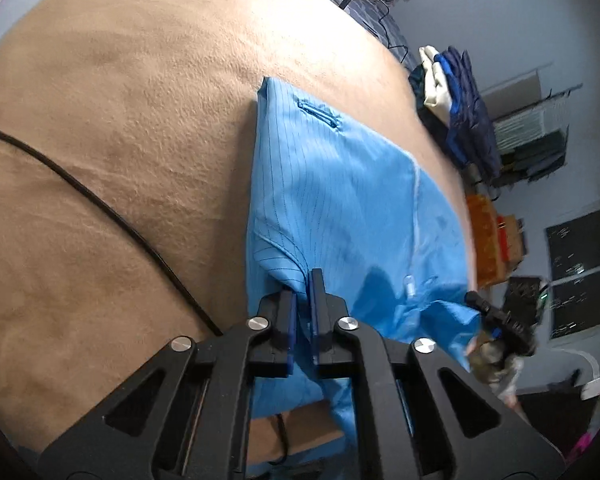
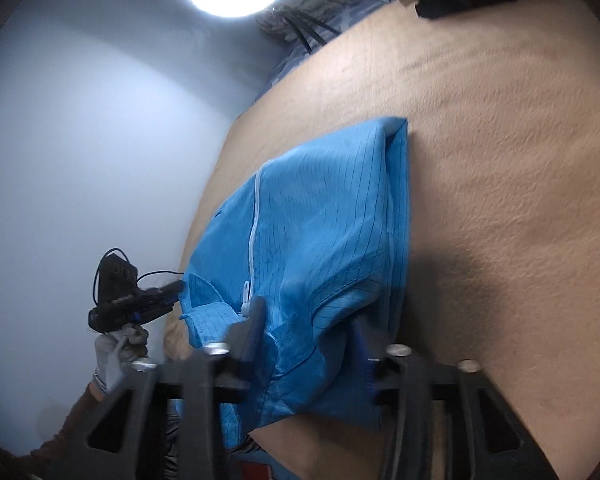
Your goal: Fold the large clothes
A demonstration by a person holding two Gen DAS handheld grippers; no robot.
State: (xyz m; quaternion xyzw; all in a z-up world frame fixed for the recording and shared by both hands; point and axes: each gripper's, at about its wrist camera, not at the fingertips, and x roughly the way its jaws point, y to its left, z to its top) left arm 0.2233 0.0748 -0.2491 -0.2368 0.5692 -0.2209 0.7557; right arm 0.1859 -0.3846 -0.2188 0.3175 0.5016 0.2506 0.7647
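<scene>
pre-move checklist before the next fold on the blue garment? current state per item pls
1. Left gripper pinching the blue garment: ok, fingers nearly closed on a fold of cloth.
2. Right gripper gripping the garment: cannot tell, fingers stand wide apart with fabric bunched between them.
3. Far end of the garment lying flat on the tan blanket: ok.
4. Zipper closed: ok along the visible run.
5. Black cable clear of the garment: cannot tell, it runs toward the near hem and disappears behind the left gripper.
</scene>
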